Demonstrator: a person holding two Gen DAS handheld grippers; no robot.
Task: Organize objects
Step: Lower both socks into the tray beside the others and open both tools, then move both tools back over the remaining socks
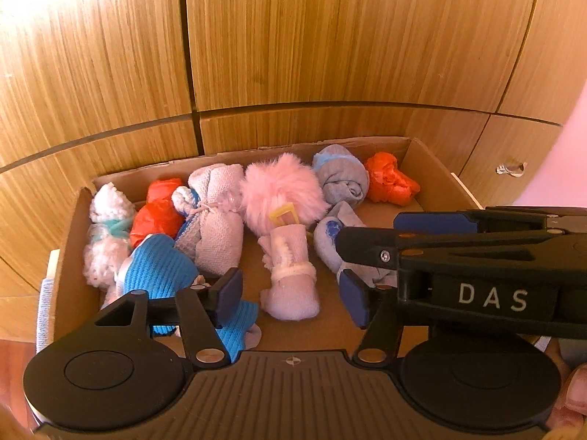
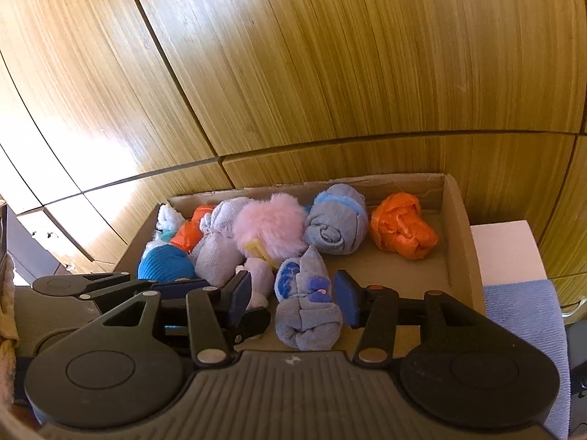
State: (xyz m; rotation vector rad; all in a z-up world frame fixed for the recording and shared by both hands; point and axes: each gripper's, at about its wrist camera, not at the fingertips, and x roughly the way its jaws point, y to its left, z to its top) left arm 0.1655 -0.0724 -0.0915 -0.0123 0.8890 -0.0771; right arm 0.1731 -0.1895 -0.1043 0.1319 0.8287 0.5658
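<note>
Most rolled socks already sit in the cardboard box (image 2: 456, 220), and both the left gripper (image 1: 290, 295) and the right gripper (image 2: 293, 299) have open jaws, with the grey sock (image 2: 306, 315) loose between the right ones.

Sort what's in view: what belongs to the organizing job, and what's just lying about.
Job:
cardboard box
pink fluffy sock
grey sock roll, between the right tongs
blue sock bundle
orange bags

Lying about:
white block
blue towel
wooden cabinet
</note>
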